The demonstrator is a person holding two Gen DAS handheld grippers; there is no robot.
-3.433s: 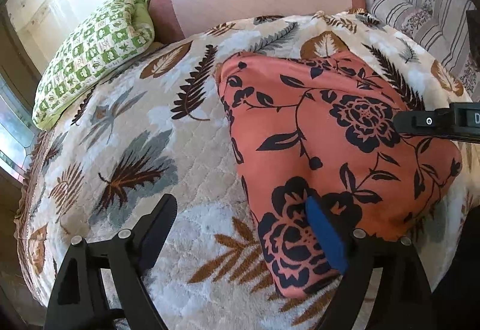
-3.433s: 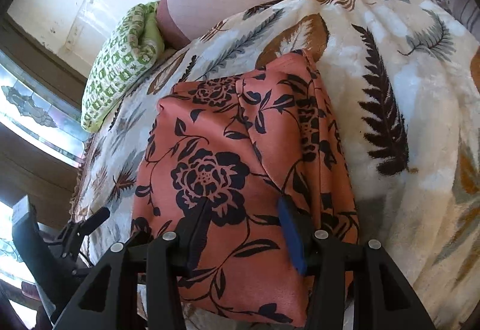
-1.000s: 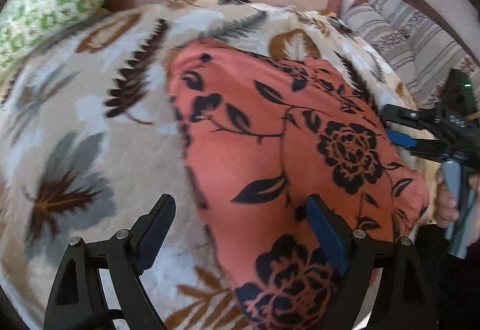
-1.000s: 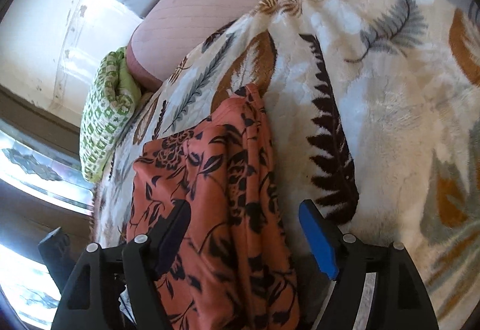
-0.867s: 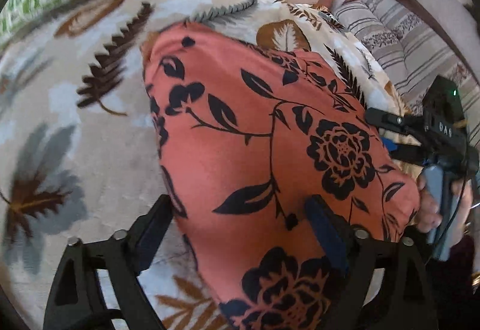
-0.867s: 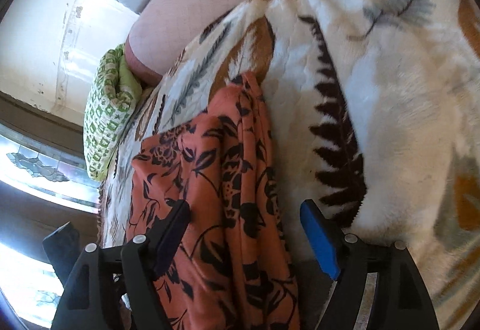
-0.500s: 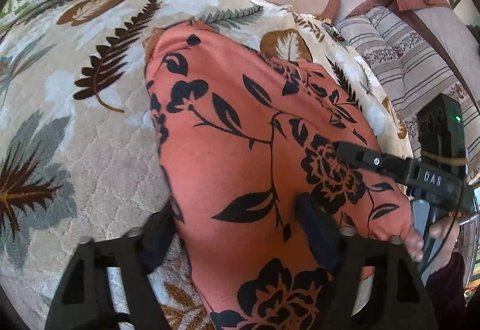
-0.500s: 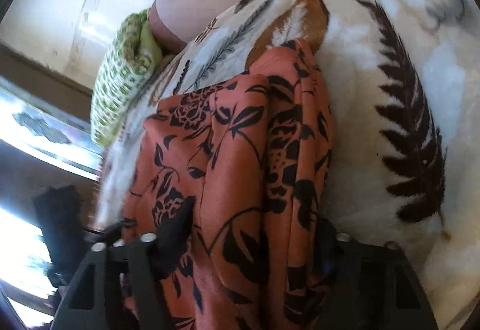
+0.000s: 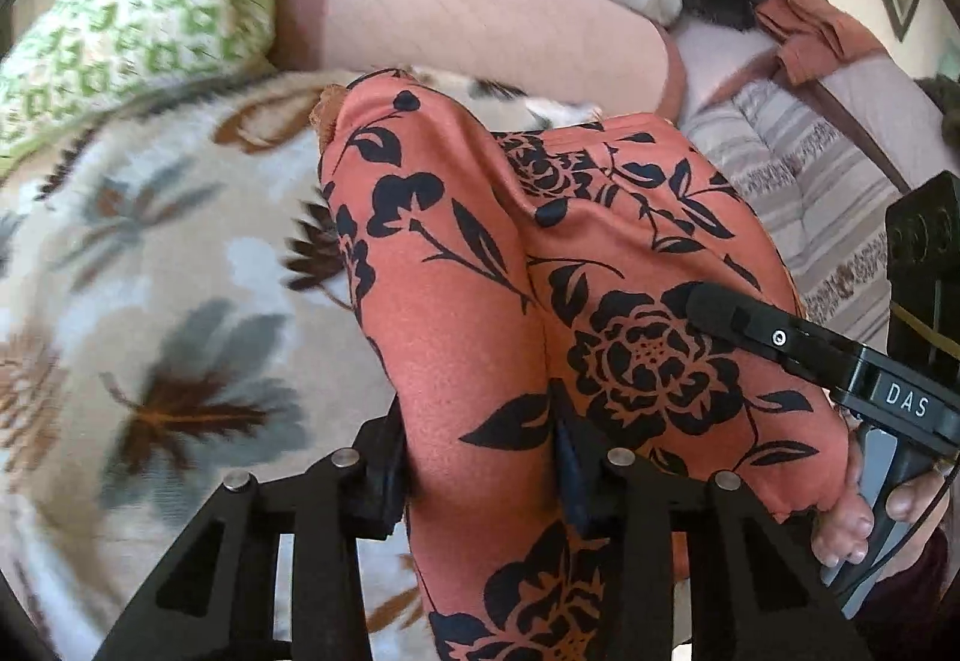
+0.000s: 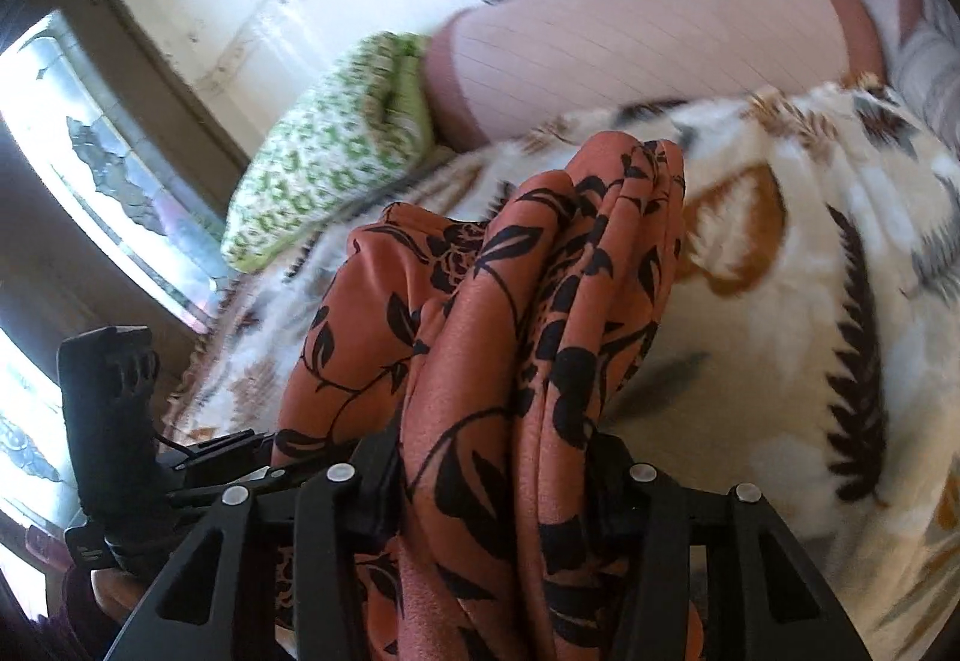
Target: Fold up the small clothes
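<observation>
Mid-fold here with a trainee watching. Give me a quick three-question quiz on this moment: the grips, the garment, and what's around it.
1. True or false: both the left gripper and the right gripper are shut on the orange floral garment.
2. The garment lies on: A) a striped blanket, B) the leaf-print blanket, C) a bare floor.
3. What green-patterned item lies beside the pink bolster?

Key:
1. True; fabric is bunched between each gripper's fingers.
2. B.
3. The green-and-white pillow.
</observation>
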